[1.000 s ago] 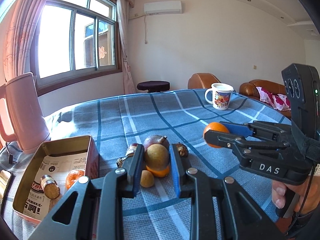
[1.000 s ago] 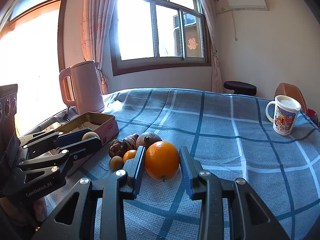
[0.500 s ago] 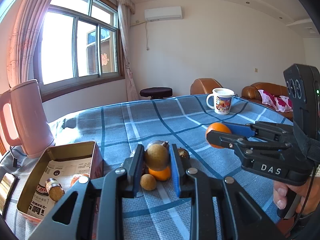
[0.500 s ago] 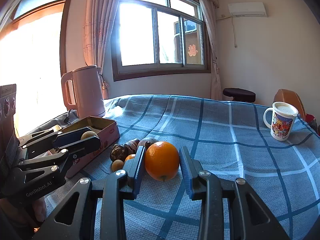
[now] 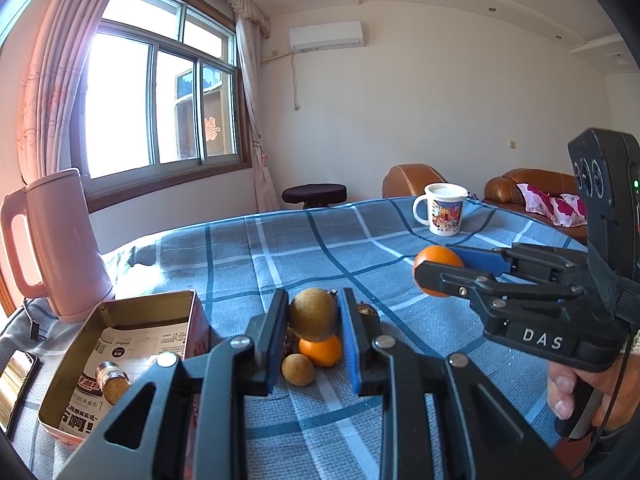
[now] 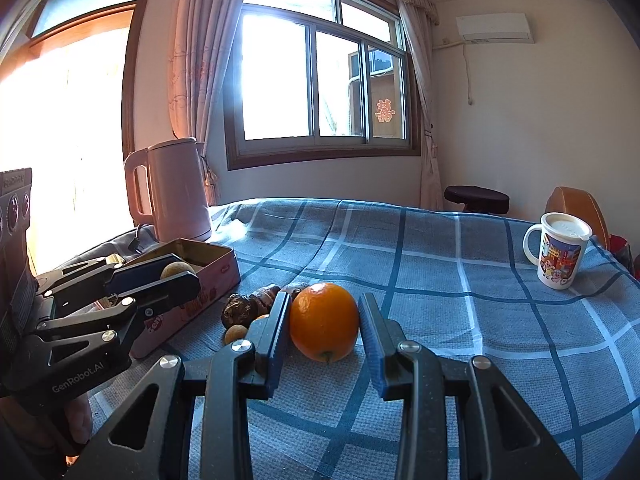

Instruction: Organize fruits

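Observation:
In the left wrist view my left gripper (image 5: 314,316) is shut on a round brown fruit (image 5: 312,312), held just above a small pile on the blue checked tablecloth. The pile holds a small orange (image 5: 320,351), a small brown fruit (image 5: 297,369) and a dark fruit (image 5: 366,310). To the right, my right gripper (image 5: 436,276) is shut on a large orange (image 5: 438,264). The right wrist view shows that orange (image 6: 324,322) between the blue pads, off the cloth. There my left gripper (image 6: 176,276) holds its brown fruit (image 6: 176,269) beside the open tin (image 6: 216,264).
The open tin (image 5: 188,320) at the left holds printed paper and a small corked jar (image 5: 114,382). A pink kettle (image 5: 60,244) stands behind it, and a phone (image 5: 16,376) lies at the left edge. A printed mug (image 5: 442,210) stands far right. A hand (image 5: 576,392) grips the right handle.
Both grips are unchanged. The left gripper with the brown fruit has risen slightly above the pile, and both views have tilted up a little.

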A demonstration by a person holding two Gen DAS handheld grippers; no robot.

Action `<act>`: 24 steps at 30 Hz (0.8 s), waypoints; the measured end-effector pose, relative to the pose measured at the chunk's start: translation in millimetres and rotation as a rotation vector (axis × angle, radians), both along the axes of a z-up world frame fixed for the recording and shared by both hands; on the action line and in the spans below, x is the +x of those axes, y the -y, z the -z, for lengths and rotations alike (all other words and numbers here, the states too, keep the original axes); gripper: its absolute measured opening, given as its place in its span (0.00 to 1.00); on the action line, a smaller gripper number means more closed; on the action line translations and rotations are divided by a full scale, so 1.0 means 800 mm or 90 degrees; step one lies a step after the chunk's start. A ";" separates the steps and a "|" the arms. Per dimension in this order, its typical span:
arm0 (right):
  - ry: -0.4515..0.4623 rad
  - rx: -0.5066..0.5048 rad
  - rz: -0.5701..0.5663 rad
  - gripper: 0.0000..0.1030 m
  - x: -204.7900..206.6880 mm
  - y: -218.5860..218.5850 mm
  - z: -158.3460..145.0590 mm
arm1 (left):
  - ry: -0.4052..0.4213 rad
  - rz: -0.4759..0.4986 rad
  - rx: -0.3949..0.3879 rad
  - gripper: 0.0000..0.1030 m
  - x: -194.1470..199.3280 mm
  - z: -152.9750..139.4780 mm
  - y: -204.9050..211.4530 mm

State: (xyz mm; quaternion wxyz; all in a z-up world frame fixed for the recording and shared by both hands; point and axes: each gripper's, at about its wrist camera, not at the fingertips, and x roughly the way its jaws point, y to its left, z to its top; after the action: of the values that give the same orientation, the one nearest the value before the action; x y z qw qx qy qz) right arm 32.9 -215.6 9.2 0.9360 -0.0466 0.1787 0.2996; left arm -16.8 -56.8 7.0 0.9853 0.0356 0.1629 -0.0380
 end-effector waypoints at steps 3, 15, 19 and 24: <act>0.007 0.003 0.000 0.35 -0.003 0.001 -0.001 | 0.007 0.000 0.000 0.26 -0.001 -0.002 0.000; 0.035 0.012 0.000 0.35 -0.013 0.005 -0.005 | 0.030 -0.001 0.006 0.26 -0.007 -0.005 0.002; 0.045 0.016 -0.001 0.35 -0.017 0.006 -0.006 | 0.033 -0.001 0.006 0.26 -0.008 -0.006 0.002; 0.059 0.017 -0.002 0.35 -0.022 0.008 -0.008 | 0.036 -0.002 0.007 0.26 -0.008 -0.006 0.002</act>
State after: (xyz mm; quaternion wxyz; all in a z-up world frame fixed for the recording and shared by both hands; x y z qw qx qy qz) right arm 15.3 -221.8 15.3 0.9433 -0.0481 0.1309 0.3012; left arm -23.2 -58.5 12.0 0.9893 0.0418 0.1352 -0.0346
